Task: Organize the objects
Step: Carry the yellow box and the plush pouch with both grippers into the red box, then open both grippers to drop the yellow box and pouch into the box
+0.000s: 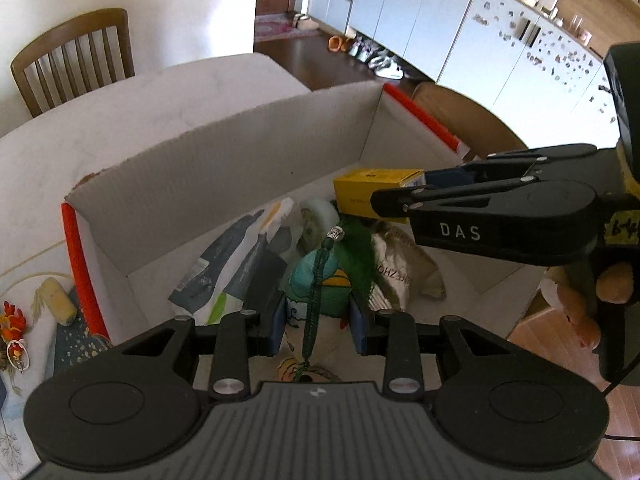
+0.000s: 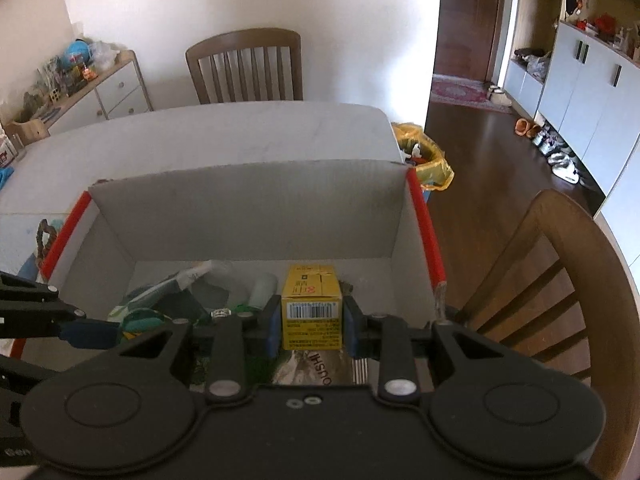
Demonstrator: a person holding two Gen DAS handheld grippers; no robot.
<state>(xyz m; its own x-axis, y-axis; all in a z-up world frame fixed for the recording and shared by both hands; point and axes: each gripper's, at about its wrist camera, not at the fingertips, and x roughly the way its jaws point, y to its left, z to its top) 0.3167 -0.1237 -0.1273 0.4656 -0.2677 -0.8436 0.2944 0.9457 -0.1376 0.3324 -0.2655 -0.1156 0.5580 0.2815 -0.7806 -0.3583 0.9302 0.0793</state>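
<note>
The yellow carton sits between the blue pads of the right tool, which is clamped on its two sides, barcode end facing the camera. It hangs just over the clutter in the open cardboard box, toward the box's right half; the left wrist view shows the same carton at the tip of the right tool, above a crumpled silvery packet.

The left tool holds a teal pouch with a dark green braided cord running down its front; its narrow-set pads press the pouch on either side. Green feathery trim and a small silver bead lie at the top of the cord. Behind the pouch lie a grey-and-white printed bag and a pale roll, all on the box floor.

The box has red edging on its short sides and stands on a pale surface. Left of the box on the surface are a yellowish cylinder and an orange-red ornament. Wooden chairs stand at the far side of the surface and at its right. A bin lined with a yellow bag sits on the dark floor beyond the surface's corner.
</note>
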